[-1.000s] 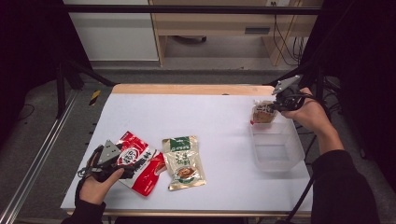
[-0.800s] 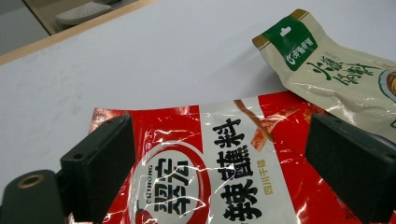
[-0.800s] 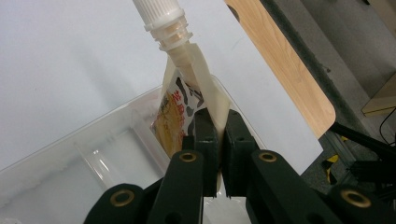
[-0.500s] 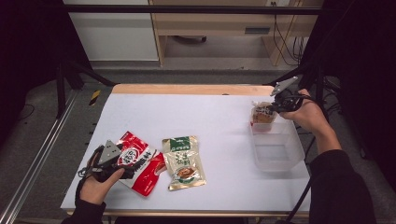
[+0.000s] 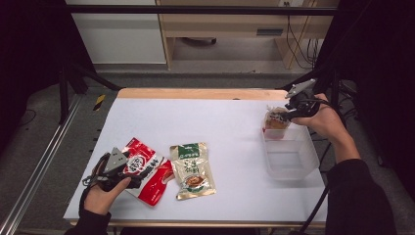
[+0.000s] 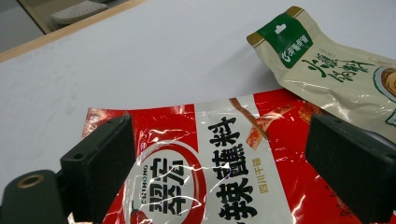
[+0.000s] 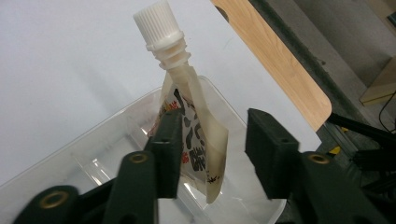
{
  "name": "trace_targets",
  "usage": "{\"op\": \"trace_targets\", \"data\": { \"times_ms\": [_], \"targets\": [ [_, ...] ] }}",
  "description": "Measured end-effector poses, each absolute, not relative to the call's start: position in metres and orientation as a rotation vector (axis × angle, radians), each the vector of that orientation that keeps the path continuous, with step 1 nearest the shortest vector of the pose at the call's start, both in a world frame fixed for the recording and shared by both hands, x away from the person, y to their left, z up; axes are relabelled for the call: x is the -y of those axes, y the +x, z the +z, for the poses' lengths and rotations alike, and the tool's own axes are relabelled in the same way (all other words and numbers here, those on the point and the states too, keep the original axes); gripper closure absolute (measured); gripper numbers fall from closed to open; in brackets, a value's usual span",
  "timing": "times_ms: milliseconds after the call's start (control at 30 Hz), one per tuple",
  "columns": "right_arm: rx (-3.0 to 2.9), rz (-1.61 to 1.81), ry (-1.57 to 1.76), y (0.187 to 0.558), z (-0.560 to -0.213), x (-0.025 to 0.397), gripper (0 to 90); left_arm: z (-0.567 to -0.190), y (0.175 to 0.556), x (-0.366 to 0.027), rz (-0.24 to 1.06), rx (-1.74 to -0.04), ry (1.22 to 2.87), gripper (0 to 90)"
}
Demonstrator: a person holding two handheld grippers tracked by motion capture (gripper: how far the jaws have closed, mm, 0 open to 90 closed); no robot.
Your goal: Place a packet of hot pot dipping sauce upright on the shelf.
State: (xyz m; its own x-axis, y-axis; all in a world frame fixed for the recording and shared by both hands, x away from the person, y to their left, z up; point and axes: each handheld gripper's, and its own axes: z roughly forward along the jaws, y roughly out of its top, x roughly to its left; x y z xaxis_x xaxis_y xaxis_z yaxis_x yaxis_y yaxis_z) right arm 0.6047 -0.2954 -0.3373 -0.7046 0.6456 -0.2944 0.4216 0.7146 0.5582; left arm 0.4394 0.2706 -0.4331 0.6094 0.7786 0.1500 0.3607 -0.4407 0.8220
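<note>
From the high view, the left claw (image 5: 128,169) rests on a red packet (image 5: 147,169) beside a green-topped packet (image 5: 192,169) on the white tabletop (image 5: 215,122).

The left gripper view shows its jaws spread wide over the red packet.

In the right gripper view, the right claw (image 7: 212,154) stands open around a spouted pouch (image 7: 191,135) in the clear tub (image 7: 93,163).

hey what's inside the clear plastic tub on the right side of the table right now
A spouted pouch stands at the far end of the clear tub, between the open jaws of the right gripper. The rest of the tub looks empty. The pouch's bottom is hidden by the gripper.
</note>
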Motion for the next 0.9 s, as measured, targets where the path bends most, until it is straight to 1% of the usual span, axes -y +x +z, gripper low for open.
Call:
{"op": "trace_targets", "data": {
  "times_ms": [33, 67, 100, 200, 267, 300, 333, 367, 400, 433, 567, 733, 900],
  "targets": [
    [-2.443, 0.633, 0.816, 0.605, -0.337, 0.295, 53.9, -0.433, 0.439, -0.271, 0.674, -0.897, 2.045, 8.7],
    [-2.429, 0.623, 0.821, 0.602, -0.335, 0.294, 48.8, -0.433, 0.439, -0.271, 0.674, -0.896, 2.045, 8.7],
    [-2.429, 0.623, 0.821, 0.602, -0.335, 0.294, 48.8, -0.433, 0.439, -0.27, 0.673, -0.896, 2.045, 8.7],
    [-2.372, 0.664, 0.834, 0.594, -0.325, 0.294, 37.2, -0.433, 0.439, -0.27, 0.672, -0.895, 2.047, 8.7],
    [-2.357, 0.677, 0.834, 0.592, -0.322, 0.294, 35.5, -0.433, 0.439, -0.27, 0.67, -0.893, 2.05, 8.7],
    [-2.342, 0.691, 0.841, 0.586, -0.316, 0.292, 30.2, -0.433, 0.439, -0.27, 0.67, -0.893, 2.052, 8.7],
    [-2.342, 0.691, 0.841, 0.586, -0.316, 0.292, 30.2, -0.434, 0.439, -0.269, 0.67, -0.892, 2.053, 8.7],
    [-2.337, 0.7, 0.84, 0.583, -0.313, 0.29, 28.2, -0.434, 0.439, -0.269, 0.671, -0.891, 2.055, 8.7],
    [-2.315, 0.703, 0.846, 0.576, -0.307, 0.285, 24.5, -0.434, 0.439, -0.269, 0.67, -0.89, 2.058, 8.7],
    [-2.315, 0.703, 0.846, 0.576, -0.307, 0.285, 24.5, -0.434, 0.439, -0.269, 0.67, -0.89, 2.058, 8.7],
    [-2.257, 0.762, 0.843, 0.56, -0.294, 0.273, 18.6, -0.435, 0.439, -0.266, 0.666, -0.886, 2.065, 8.5],
    [-2.223, 0.815, 0.834, 0.538, -0.285, 0.255, 15.3, -0.435, 0.439, -0.266, 0.666, -0.88, 2.075, 8.5],
    [-2.234, 0.888, 0.819, 0.516, -0.291, 0.23, 14.9, -0.435, 0.439, -0.265, 0.663, -0.877, 2.076, 8.5]
  ]
}}
